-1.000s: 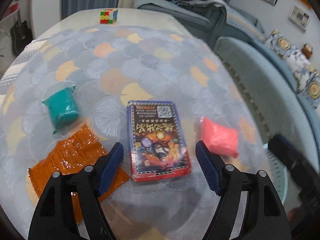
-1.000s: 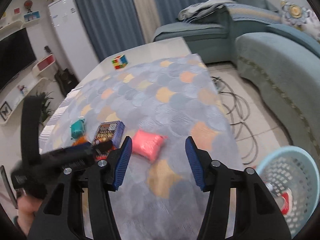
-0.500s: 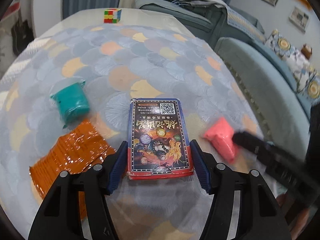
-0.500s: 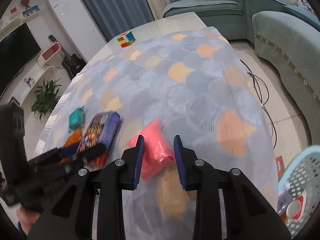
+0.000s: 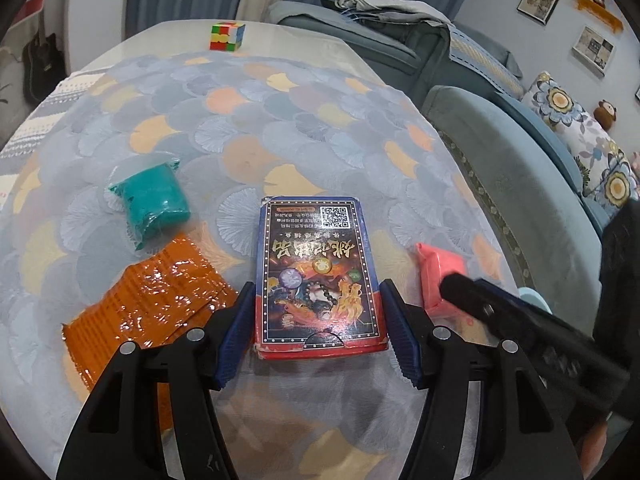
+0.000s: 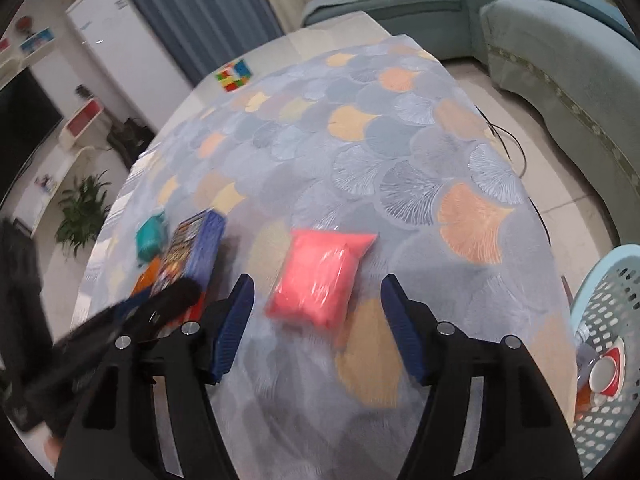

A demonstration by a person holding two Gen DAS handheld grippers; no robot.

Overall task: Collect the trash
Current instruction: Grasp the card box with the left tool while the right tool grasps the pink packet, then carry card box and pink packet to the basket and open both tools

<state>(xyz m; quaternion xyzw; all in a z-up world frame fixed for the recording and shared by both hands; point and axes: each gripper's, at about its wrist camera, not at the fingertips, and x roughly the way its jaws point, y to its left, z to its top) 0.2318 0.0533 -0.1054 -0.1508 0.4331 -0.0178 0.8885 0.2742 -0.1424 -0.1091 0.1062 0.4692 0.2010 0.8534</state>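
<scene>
A blue and red card box (image 5: pixel 316 256) lies on the patterned tablecloth (image 5: pixel 280 120), and my left gripper (image 5: pixel 320 320) is shut on its near end, with a pad pressed on each long side. A pink packet (image 6: pixel 324 276) lies on the cloth between the fingers of my right gripper (image 6: pixel 318 320), whose jaws are opening and stand apart from it. In the left wrist view the pink packet (image 5: pixel 440 272) is just right of the box, under the right gripper's black finger (image 5: pixel 520 328). Left of the box lie a teal packet (image 5: pixel 154 200) and an orange wrapper (image 5: pixel 148 304).
A light blue mesh basket (image 6: pixel 612 288) with some trash in it stands on the floor off the table's right edge. A colour cube (image 5: pixel 227 36) sits at the far end of the table. A grey-blue sofa (image 5: pixel 500 184) runs along the right.
My left gripper closed from wide open onto the sides of the card box. My right gripper came down over the pink packet, narrowed around it, then spread wide again.
</scene>
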